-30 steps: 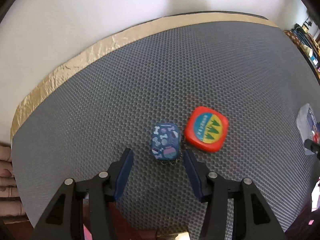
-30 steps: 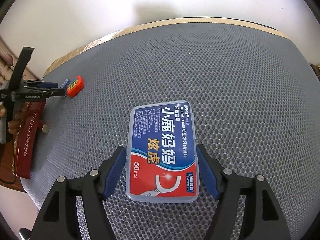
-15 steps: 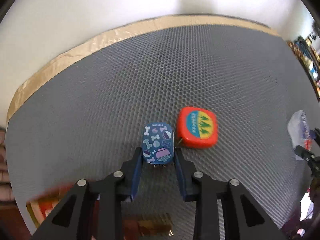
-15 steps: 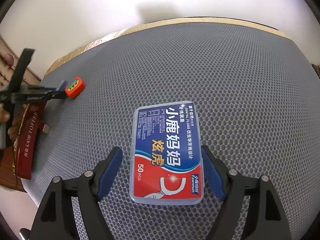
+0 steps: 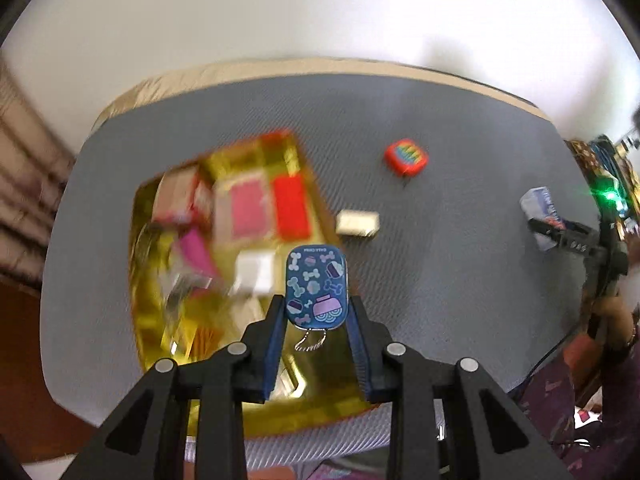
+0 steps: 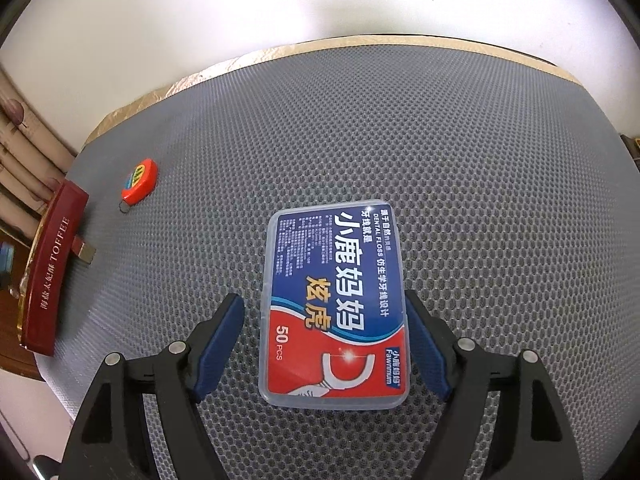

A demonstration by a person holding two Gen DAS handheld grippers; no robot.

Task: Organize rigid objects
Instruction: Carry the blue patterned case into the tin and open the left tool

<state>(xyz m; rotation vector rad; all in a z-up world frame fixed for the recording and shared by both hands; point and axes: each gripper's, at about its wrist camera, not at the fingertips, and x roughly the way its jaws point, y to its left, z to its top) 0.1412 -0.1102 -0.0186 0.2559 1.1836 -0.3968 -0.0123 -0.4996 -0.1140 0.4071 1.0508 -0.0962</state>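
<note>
My left gripper is shut on a small blue case printed with bones, its bead chain dangling. It hangs above the near right part of a gold-lined tin, which holds several blurred boxes. In the right wrist view the same tin shows its red "TOFFEE" side. A clear dental floss box lies flat on the grey mat between the pads of my open right gripper; the left pad stands clear of the box. A red tape measure rests on the mat.
A small gold block lies on the mat just right of the tin. Gold foil edges the mat's far side below a white wall. At the far right of the left wrist view, a person's hand holds the other gripper over the floss box.
My left gripper closed on the blue case, lifted it off the mat beside the tape measure and carried it over the tin. My right gripper opened a little wider around the floss box.
</note>
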